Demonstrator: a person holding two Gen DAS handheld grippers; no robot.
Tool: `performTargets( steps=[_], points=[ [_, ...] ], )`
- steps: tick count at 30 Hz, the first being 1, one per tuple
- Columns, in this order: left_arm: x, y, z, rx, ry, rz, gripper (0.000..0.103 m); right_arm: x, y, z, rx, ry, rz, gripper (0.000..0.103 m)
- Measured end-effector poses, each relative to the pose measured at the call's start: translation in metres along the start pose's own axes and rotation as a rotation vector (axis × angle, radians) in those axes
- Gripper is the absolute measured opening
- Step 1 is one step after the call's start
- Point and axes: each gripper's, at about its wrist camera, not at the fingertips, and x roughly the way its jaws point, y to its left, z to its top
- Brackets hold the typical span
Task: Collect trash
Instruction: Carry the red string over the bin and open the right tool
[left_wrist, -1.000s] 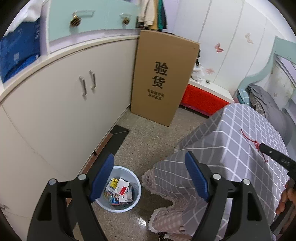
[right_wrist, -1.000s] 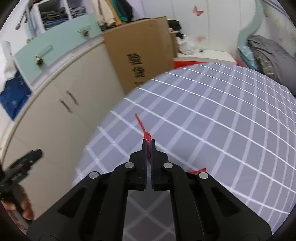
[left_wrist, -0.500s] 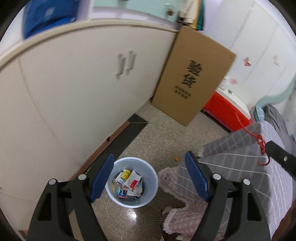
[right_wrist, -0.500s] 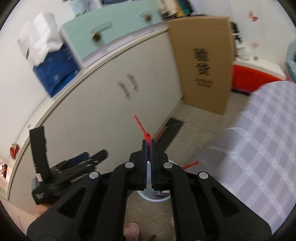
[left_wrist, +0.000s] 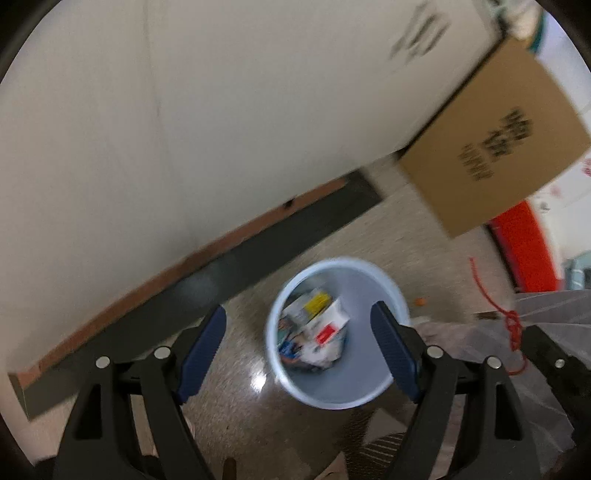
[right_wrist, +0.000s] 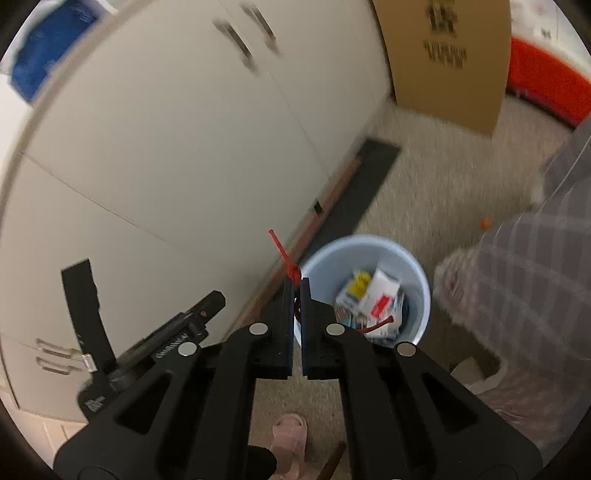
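I see my right gripper (right_wrist: 297, 284) clamped tight on a knotted red string (right_wrist: 291, 269), its loose ends poking out above the pale blue trash bin (right_wrist: 417, 273). My left gripper (left_wrist: 297, 332) hangs over that bin with its jaws spread wide and empty. The bin stands on the speckled floor (right_wrist: 436, 177) near the white cabinet (right_wrist: 184, 129), with wrappers (left_wrist: 317, 332) inside.
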Motion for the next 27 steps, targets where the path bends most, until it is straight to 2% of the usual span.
performTargets(
  steps=[3,6,8,10,12,14,16,18,20,27],
  points=[
    [0.057,0.014,-0.019,-0.03,0.11,0.018,0.078,0.039,-0.017,-0.01,0.035,0.06,-0.02,0.003],
    [0.101,0.024,-0.037,-0.063,0.195,0.01,0.068,0.072,-0.035,-0.022,0.059,0.112,-0.043,0.003],
    [0.122,0.03,-0.048,-0.081,0.228,0.026,0.065,0.089,-0.042,-0.031,0.072,0.139,-0.058,0.003],
    [0.143,0.035,-0.057,-0.092,0.27,0.05,0.056,0.105,-0.05,-0.04,0.092,0.167,-0.067,0.003],
    [0.16,0.04,-0.066,-0.119,0.317,0.041,0.046,0.118,-0.055,-0.048,0.102,0.196,-0.076,0.003],
    [0.169,0.041,-0.071,-0.137,0.33,0.022,0.042,0.129,-0.058,-0.054,0.112,0.217,-0.08,0.003],
    [0.173,0.037,-0.074,-0.11,0.332,-0.01,0.024,0.135,-0.06,-0.058,0.114,0.226,-0.085,0.003],
    [0.173,0.025,-0.072,-0.057,0.327,-0.008,0.016,0.137,-0.061,-0.059,0.117,0.23,-0.086,0.003],
    [0.175,0.023,-0.072,-0.036,0.326,0.007,0.016,0.138,-0.059,-0.059,0.113,0.226,-0.092,0.003],
    [0.174,0.026,-0.072,-0.051,0.332,-0.01,0.016,0.129,-0.057,-0.053,0.115,0.181,-0.102,0.004]
  ],
)
